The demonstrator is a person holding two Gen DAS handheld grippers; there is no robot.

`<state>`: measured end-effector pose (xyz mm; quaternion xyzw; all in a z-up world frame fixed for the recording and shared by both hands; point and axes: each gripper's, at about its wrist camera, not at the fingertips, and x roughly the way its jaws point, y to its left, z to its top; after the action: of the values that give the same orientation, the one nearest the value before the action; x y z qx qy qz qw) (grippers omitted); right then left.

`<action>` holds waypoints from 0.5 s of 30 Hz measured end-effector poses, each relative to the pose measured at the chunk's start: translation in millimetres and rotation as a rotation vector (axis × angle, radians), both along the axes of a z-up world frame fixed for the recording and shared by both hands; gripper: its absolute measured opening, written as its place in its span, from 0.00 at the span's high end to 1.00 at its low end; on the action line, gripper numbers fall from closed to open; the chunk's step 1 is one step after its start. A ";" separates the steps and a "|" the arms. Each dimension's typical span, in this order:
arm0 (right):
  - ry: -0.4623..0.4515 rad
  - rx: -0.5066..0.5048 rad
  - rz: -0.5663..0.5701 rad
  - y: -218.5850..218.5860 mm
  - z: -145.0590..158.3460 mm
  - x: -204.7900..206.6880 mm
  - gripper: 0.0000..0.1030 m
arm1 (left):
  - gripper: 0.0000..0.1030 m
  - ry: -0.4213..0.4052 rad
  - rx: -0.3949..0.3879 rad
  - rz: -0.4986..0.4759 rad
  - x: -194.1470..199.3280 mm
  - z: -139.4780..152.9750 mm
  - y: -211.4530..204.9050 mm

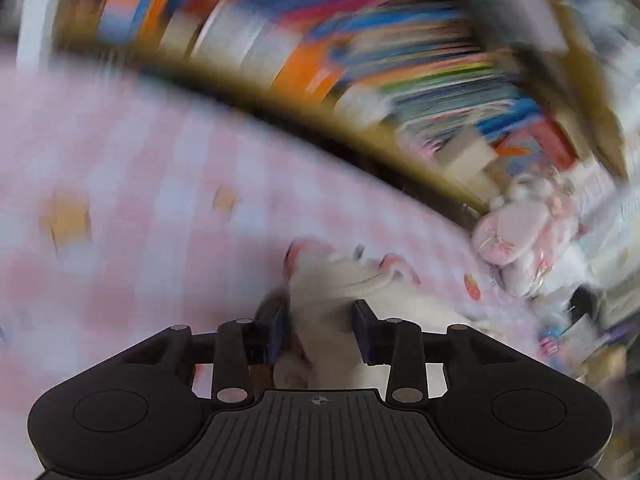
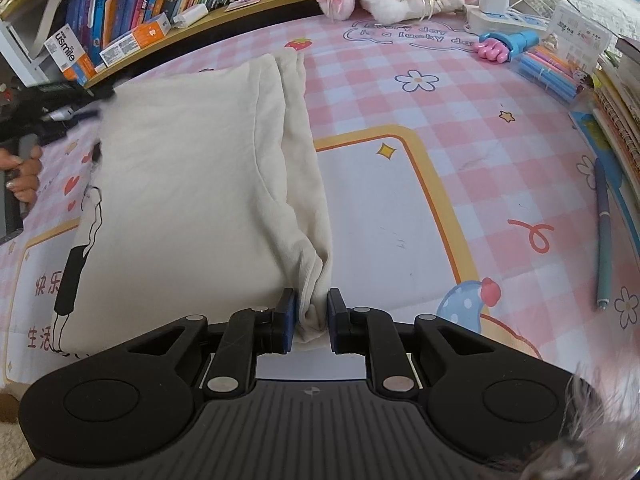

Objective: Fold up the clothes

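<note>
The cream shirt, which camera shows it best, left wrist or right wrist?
The right wrist view. It is sharp and shows the cream shirt spread on the pink checked mat, with the right gripper pinching its bunched edge. The left wrist view is motion-blurred and shows only a small wad between the left gripper fingers.

The right gripper (image 2: 311, 316) is low and level, its 2 blue-padded fingers (image 2: 287, 320) narrowed onto a bunched fold of cloth, pads pressing it from both sides. The left gripper (image 1: 320, 330) shows in a heavily blurred view; its 2 fingers (image 1: 366, 332) stand a little wider, with a thick wad of cloth filling the gap between them. In the right wrist view, at the far left edge, the left hand (image 2: 22, 174) wraps around its gripper's handle.
</note>
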<state>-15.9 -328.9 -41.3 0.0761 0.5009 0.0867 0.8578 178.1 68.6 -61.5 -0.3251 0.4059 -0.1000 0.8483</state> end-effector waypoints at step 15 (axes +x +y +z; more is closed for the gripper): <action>0.006 0.017 0.014 -2.7 0.2 1.5 0.86 | 0.73 -0.109 0.299 -0.019 3.0 20.1 -33.6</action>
<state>-14.5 -331.6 -41.1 0.0802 0.5032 0.0966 0.8550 181.2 35.0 -41.3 -0.1855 0.3727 -0.0639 0.9070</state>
